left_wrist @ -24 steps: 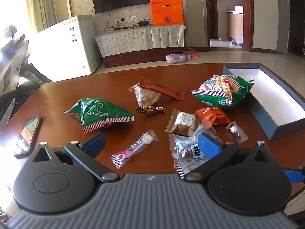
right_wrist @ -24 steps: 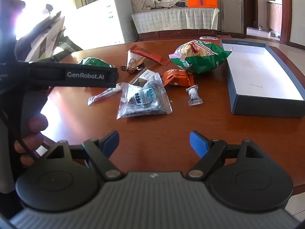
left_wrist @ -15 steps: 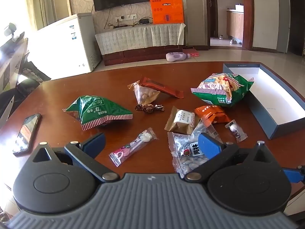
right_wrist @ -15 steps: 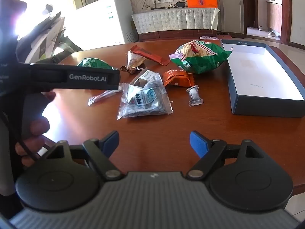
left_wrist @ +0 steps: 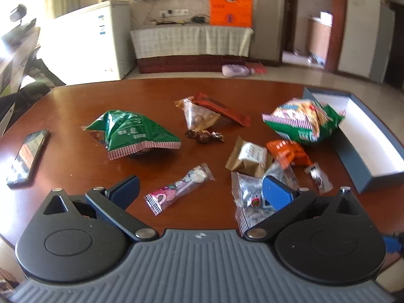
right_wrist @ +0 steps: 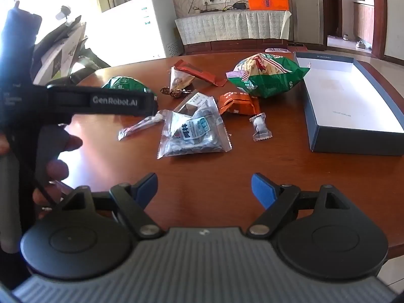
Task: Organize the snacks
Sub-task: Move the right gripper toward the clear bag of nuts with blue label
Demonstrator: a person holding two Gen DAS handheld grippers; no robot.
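1. Since the earlier frames, the left gripper (left_wrist: 200, 189) has eased forward over the table (left_wrist: 75, 106), so the snacks sit lower in its view; the right gripper (right_wrist: 204, 185) has barely shifted.
2. Both grippers hover with jaws spread wide and nothing between the blue pads.
3. Snacks lie scattered across the dark wooden table: a green striped bag (left_wrist: 131, 132) at left, a pink lollipop packet (left_wrist: 178, 189) just ahead of the left gripper, and a clear packet of sweets (right_wrist: 193, 133) nearest the right gripper.
4. A brown wrapped cake (left_wrist: 248, 157) and an orange packet (left_wrist: 287, 151) lie just beyond the clear packet, with a small wrapped candy (right_wrist: 260, 127) beside them.
5. A larger green chip bag (right_wrist: 267, 77) rests against the near wall of an open blue box (right_wrist: 353, 136), whose white floor is bare.
6. A phone (left_wrist: 27, 156) lies at the table's left edge.
7. A person's hand (right_wrist: 54, 161) grips the left gripper's handle.
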